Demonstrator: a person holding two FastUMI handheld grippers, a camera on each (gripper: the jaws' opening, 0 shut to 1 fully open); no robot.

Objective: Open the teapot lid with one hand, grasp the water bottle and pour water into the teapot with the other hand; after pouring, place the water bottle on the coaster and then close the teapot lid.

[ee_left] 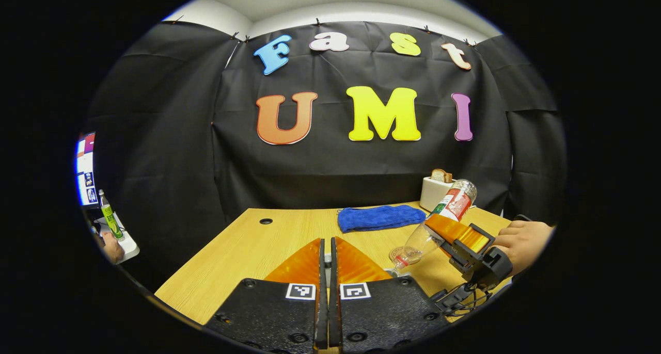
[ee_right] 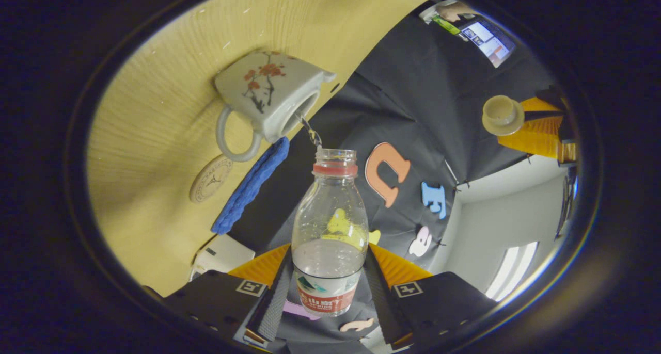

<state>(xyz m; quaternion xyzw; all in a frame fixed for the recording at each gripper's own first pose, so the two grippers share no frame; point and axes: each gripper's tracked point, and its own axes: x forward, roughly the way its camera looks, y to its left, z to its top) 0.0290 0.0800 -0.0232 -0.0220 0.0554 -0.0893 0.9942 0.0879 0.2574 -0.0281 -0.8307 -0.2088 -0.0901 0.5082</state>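
In the right gripper view my right gripper (ee_right: 329, 279) is shut on a clear water bottle (ee_right: 330, 225) with a red neck ring. The bottle is tipped, and a thin stream (ee_right: 311, 133) runs from its mouth into the open grey teapot (ee_right: 268, 93) with a red blossom pattern. Some water sits in the bottle's base. The round coaster (ee_right: 210, 178) lies beside the teapot's handle. The tan teapot lid (ee_right: 502, 115) is held off to the side by my left gripper (ee_right: 529, 121). In the left gripper view my left gripper (ee_left: 324, 248) is shut, and the tilted bottle (ee_left: 446, 209) sits in my right gripper (ee_left: 457, 231).
A wooden table (ee_left: 248, 251) carries a blue cloth (ee_left: 379, 217) and a white toaster with bread (ee_left: 436, 191) at the back right. A hand (ee_left: 521, 243) holds the right gripper. Far left are a screen (ee_left: 85, 168) and a green bottle (ee_left: 109, 214).
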